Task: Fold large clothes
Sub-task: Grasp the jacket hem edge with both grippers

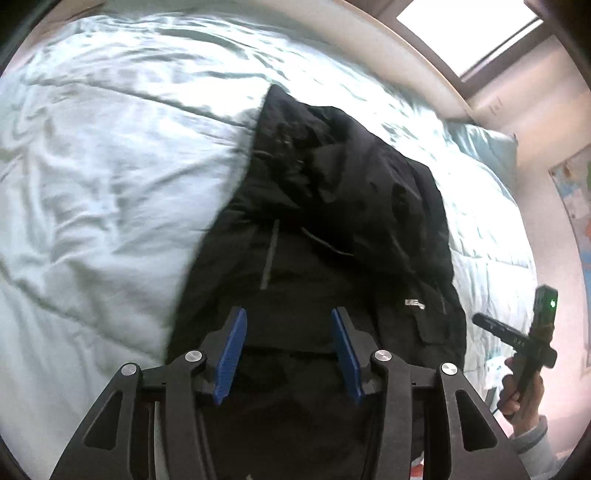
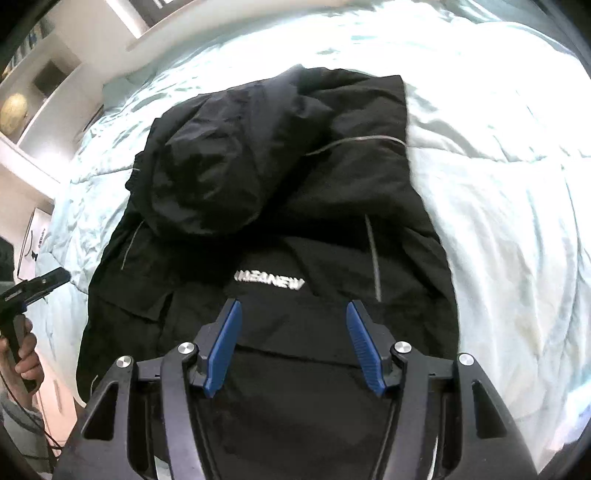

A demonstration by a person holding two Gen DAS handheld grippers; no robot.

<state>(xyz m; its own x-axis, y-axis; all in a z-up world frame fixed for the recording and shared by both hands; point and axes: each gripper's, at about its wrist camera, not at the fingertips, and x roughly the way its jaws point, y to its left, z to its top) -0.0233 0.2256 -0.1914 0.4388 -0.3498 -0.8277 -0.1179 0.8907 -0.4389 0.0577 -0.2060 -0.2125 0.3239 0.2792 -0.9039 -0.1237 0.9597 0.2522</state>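
Note:
A black hooded jacket lies partly folded on a pale blue duvet. In the right wrist view the jacket shows its hood bunched on top and white lettering below it. My left gripper hovers over the jacket's near part, blue pads apart with nothing between them. My right gripper is also open above the near part of the jacket, just below the lettering, and holds no cloth. A hand grips the other tool's handle at the right edge of the left wrist view.
The duvet spreads wide around the jacket. A pillow lies at the bed's far end under a bright window. White shelves stand beyond the bed on the left. A hand with the other tool shows at the left edge.

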